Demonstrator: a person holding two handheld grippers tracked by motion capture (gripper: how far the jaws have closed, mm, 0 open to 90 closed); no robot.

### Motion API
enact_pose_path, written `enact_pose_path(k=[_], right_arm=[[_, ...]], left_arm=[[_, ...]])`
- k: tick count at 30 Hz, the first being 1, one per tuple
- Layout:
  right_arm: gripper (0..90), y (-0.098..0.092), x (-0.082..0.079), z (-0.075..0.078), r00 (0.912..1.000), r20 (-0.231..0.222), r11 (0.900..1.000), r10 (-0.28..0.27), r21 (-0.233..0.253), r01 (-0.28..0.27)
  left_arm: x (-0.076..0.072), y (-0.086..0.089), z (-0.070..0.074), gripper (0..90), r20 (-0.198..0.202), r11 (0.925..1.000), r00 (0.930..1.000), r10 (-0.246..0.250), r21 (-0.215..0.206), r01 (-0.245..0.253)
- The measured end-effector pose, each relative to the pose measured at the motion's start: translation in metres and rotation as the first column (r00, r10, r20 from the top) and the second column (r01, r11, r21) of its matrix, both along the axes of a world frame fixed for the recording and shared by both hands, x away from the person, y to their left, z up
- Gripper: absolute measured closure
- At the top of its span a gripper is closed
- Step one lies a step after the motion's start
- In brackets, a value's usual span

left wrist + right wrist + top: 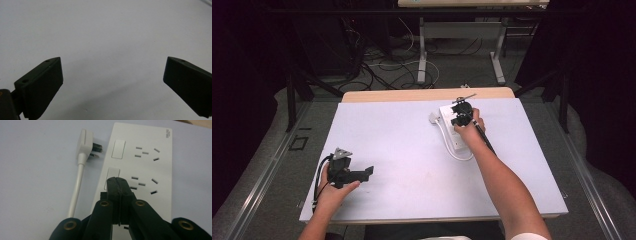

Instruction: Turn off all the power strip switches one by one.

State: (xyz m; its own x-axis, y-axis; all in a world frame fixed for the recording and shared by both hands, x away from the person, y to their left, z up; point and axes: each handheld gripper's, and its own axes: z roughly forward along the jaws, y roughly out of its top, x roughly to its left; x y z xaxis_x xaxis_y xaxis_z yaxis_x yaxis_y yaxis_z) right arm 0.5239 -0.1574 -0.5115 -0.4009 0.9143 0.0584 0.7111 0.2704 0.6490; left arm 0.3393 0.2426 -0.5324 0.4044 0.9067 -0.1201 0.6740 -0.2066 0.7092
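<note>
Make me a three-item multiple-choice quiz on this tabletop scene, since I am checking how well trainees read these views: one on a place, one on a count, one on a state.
1. Where does the white plug lie?
A. pushed into a socket
B. on the table beside the power strip
C. between the left tool's jaws

2. How many rocker switches show on the power strip in the right gripper view?
A. two
B. four
C. none

3. How do the jaws of the right tool stand?
A. wide apart
B. closed together above the strip
C. clamped on the cable

Answers:
1 B, its prongs are bare and it lies on the table next to the strip's edge.
2 A, one switch sits by each socket group.
3 B, the two jaws meet with nothing between them.
</note>
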Motion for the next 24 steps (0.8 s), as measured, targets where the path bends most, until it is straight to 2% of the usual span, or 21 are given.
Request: enact_pose_path(k=[4,5,9,12,13,17,19,20,23,24], right_arm=[[90.0,0.002,0.002,0.005,0.9999,0.009,1.000,0.005,-0.010,-0.005],[90.0,0.002,0.003,0.006,0.9998,0.017,1.000,0.011,-0.007,-0.011],[90.0,0.004,0.006,0.010,0.9993,0.028,1.000,0.023,-0.006,-0.023],[90.0,0.006,0.009,0.013,0.9998,0.013,1.000,0.018,-0.019,-0.017],[90.0,0.007,0.010,0.013,0.9999,0.010,1.000,0.012,-0.007,-0.012],[90.0,0.007,0.015,0.013,0.9999,0.010,1.000,0.003,-0.015,-0.003],[90.0,0.008,0.018,0.011,1.0000,0.000,1.000,0.002,-0.013,-0.002],[90.0,0.009,0.020,0.009,1.0000,0.006,1.000,-0.001,0.000,0.001],[90.0,0.010,0.022,0.007,1.0000,0.007,1.000,-0.002,-0.001,0.002],[90.0,0.011,0.023,0.007,1.0000,-0.005,1.000,-0.007,-0.003,0.007]], left_arm=[[0.000,0.000,0.000,2.8,-0.010,1.0000,0.9999,-0.006,0.004,0.006],[0.000,0.000,-0.001,2.8,0.003,1.0000,1.0000,0.002,0.001,-0.002],[0.000,0.000,-0.001,2.8,0.008,1.0000,1.0000,0.005,-0.001,-0.005],[0.000,0.000,-0.001,2.8,0.009,1.0000,1.0000,0.004,-0.002,-0.004],[0.000,0.000,-0.001,2.8,0.008,1.0000,1.0000,0.005,-0.001,-0.005],[0.000,0.001,-0.001,2.7,0.006,1.0000,1.0000,0.002,0.001,-0.002],[0.000,0.001,-0.001,2.8,0.007,1.0000,1.0000,0.002,-0.001,-0.002],[0.001,0.002,-0.001,2.8,0.007,1.0000,1.0000,0.003,0.000,-0.003],[0.000,0.002,-0.001,2.8,0.004,1.0000,1.0000,0.008,-0.003,-0.008],[0.000,0.002,-0.001,2.7,0.005,0.9999,0.9999,0.010,-0.005,-0.010]])
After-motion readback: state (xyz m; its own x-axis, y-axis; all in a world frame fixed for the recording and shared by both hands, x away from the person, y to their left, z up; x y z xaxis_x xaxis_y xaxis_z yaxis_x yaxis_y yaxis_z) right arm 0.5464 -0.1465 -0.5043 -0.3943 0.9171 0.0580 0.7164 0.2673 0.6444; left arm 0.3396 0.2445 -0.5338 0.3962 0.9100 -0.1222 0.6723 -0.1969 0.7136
